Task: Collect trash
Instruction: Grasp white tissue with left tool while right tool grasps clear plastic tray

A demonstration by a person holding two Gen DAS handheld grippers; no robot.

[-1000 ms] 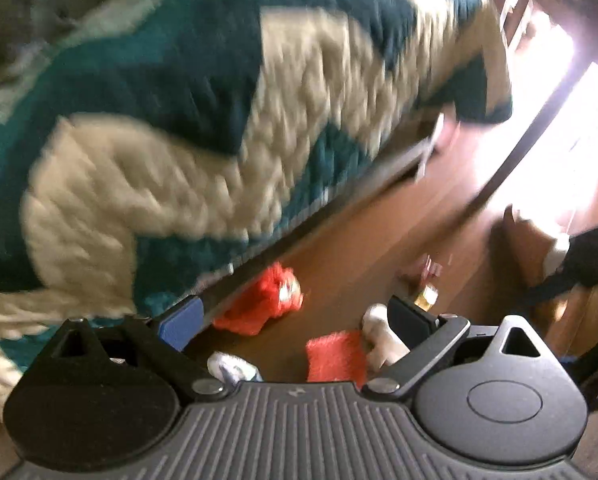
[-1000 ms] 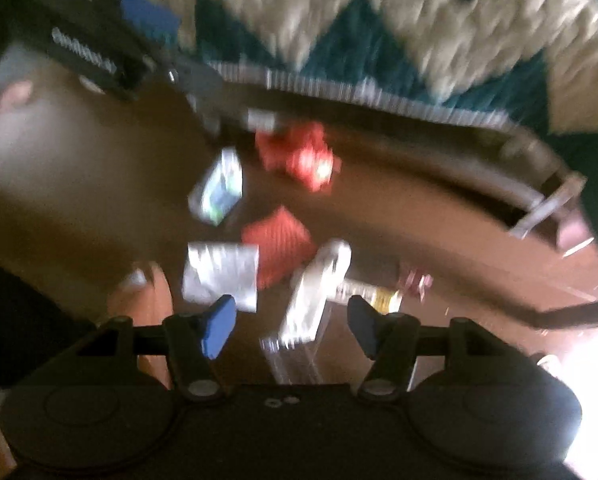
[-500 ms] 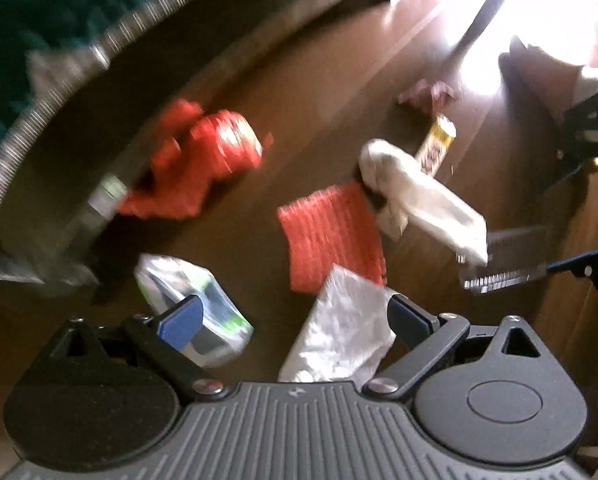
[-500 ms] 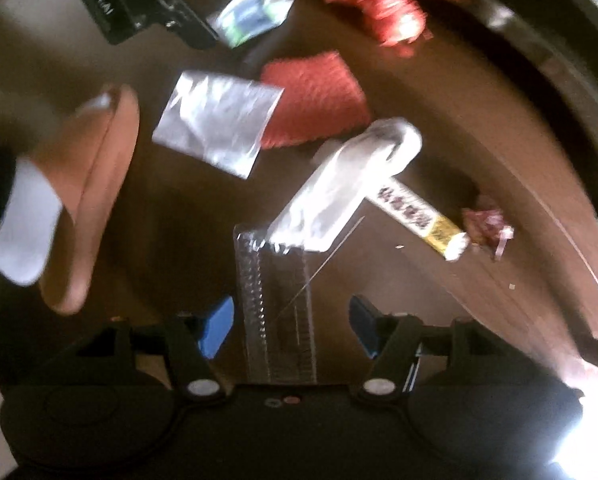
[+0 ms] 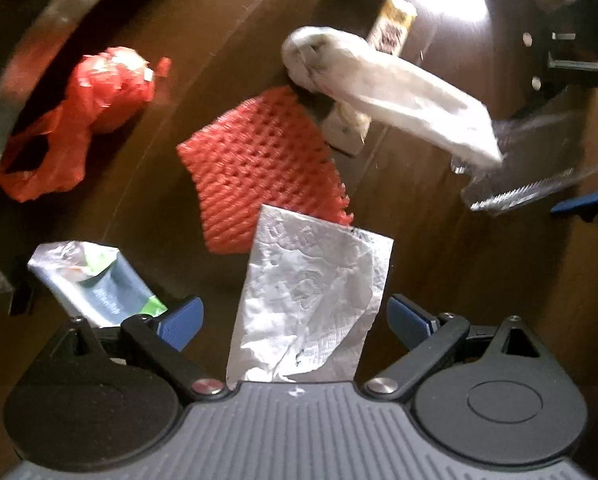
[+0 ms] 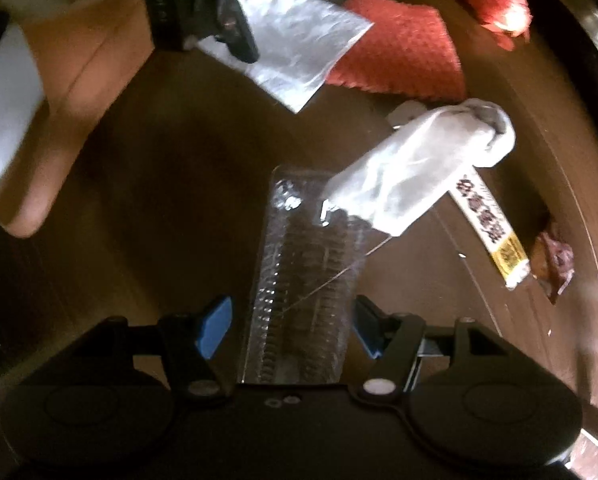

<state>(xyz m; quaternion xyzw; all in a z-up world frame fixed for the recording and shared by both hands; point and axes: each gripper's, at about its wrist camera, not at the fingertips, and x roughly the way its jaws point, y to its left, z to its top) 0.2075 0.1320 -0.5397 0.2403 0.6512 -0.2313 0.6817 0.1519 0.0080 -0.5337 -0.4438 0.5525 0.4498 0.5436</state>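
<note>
— Between the blue pads of the left gripper (image 5: 293, 318) lies a crumpled white paper napkin (image 5: 311, 300), flat on the dark wooden floor (image 5: 439, 264). Its jaws stand wide apart and neither pad touches the paper; they hold nothing.

— And the right gripper (image 6: 293, 328)?

— Its jaws have just been opening and are spread wide too, one pad on either side of a clear ribbed plastic tray (image 6: 303, 280) that lies on the floor. I see a gap at each pad, so nothing is gripped there.

— What sits just beyond the napkin?

— A red foam net sleeve (image 5: 263, 164), its near edge tucked under the napkin's far corner. Left of the napkin, just past the left pad, lies a silver and green wrapper (image 5: 99, 284). Farther out on that side is a crumpled red plastic bag (image 5: 87, 108), close to a dark edge that I cannot make out.

— And beyond the tray?

— A rolled white paper bundle (image 6: 423, 168) overlaps the tray's far end. A long white and yellow printed wrapper (image 6: 495, 232) pokes out from beneath the bundle, and a small dark red wrapper (image 6: 555, 260) lies near its yellow end.

— Anything of the person?

— In the right wrist view, a tan slipper (image 6: 71, 100) on a white-socked foot stands on the floor, left of the tray and well apart from it.
</note>
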